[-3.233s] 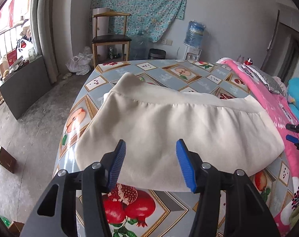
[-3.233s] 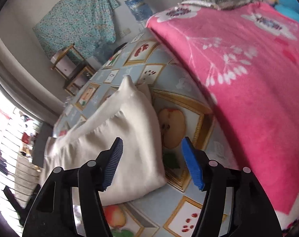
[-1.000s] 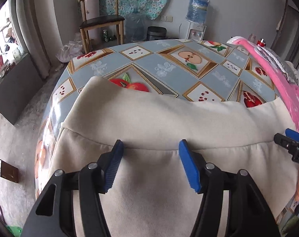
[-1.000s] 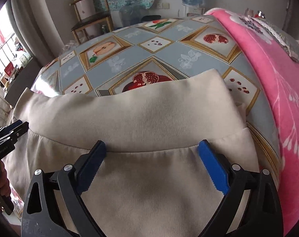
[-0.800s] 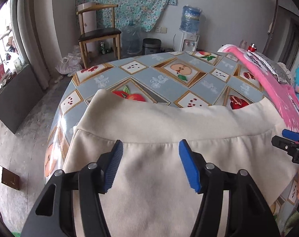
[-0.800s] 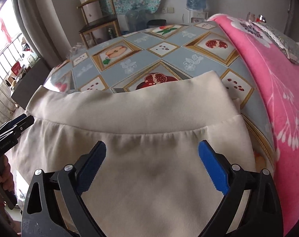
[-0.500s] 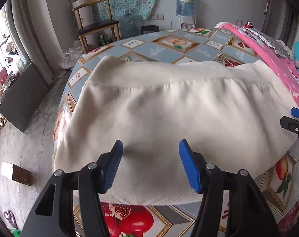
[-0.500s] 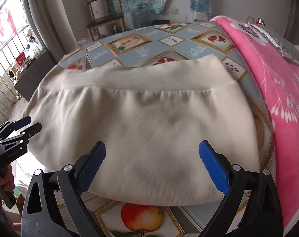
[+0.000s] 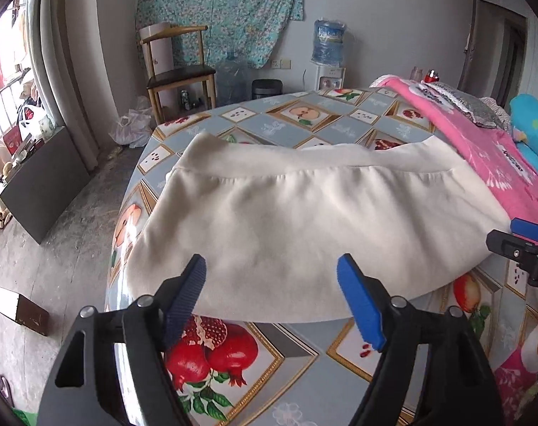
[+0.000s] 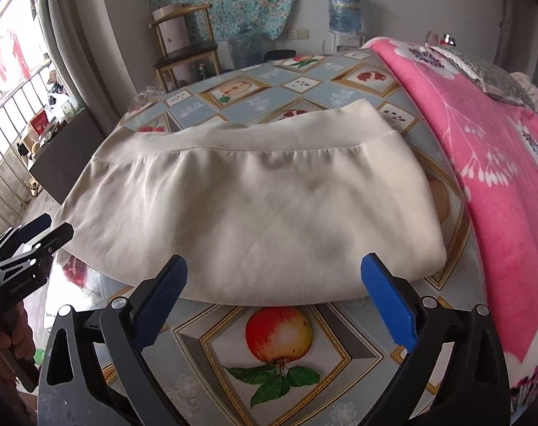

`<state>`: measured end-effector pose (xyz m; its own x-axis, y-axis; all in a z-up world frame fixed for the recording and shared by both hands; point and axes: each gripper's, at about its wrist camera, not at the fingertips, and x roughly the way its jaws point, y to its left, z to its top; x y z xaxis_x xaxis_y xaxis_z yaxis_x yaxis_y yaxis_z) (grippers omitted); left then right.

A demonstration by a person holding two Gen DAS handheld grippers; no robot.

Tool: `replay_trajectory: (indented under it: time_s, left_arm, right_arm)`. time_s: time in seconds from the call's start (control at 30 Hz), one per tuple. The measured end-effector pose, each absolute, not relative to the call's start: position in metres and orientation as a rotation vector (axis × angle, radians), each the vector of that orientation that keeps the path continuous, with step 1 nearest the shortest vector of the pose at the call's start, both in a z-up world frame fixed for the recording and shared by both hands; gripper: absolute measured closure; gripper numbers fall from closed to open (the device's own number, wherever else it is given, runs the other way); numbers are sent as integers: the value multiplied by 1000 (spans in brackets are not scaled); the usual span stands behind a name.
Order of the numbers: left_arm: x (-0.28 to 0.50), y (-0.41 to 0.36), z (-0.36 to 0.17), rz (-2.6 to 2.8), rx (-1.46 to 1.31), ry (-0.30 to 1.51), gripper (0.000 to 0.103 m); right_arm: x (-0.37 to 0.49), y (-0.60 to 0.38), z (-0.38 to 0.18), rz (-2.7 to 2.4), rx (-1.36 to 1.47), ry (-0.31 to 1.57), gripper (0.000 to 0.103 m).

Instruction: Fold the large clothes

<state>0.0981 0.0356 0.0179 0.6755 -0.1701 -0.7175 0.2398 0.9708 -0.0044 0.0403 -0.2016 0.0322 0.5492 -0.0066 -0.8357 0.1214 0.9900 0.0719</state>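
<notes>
A folded cream garment (image 9: pixel 304 220) lies flat on the round table with the fruit-pattern cloth (image 9: pixel 304 365); its ribbed hem is at the far edge. It also shows in the right wrist view (image 10: pixel 261 213). My left gripper (image 9: pixel 272 301) is open and empty, just short of the garment's near edge on its left half. My right gripper (image 10: pixel 272 298) is open and empty, just short of the near edge on its right half. Each gripper shows at the edge of the other's view, the right gripper (image 9: pixel 528 238) and the left gripper (image 10: pixel 31 238).
A pink flowered blanket (image 10: pixel 489 149) covers a bed against the table's right side. A wooden chair (image 9: pixel 176 74), water bottles and a dispenser (image 9: pixel 327 53) stand by the far wall. A dark board (image 9: pixel 41 184) and a small box (image 9: pixel 20 310) are on the floor, left.
Both grippers have drawn back toward me from above the garment's far hem to its near edge, staying open. The garment lies still.
</notes>
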Motion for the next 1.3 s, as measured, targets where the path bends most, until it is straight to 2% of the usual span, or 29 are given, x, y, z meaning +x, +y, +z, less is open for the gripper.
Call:
replay_trajectory:
  time_s: [0.13,0.27,0.47,0.77,1.0,1.3]
  left_arm:
    - [66,32,37,-279,70,752,17]
    - [35,29,60,-335,38,675,5]
    - [8,31,88,-390,-66,620,5]
    - [2,35,95,-266,-110,652,5]
    - [3,17,79,-134,45,698,5]
    - [19,0,54,-148,109,822,5]
  right_arm:
    - [19,-190,49,-95,108,945,7]
    - [-1,-183,65,-111,95,896,7]
    - [-24,-200,86,-101,130,837,7]
    - [-45,-214,105,-118,147,778,7]
    - [-53,-219,102,-155,127,784,7]
    - [-53,-216,80,-253,27,870,7]
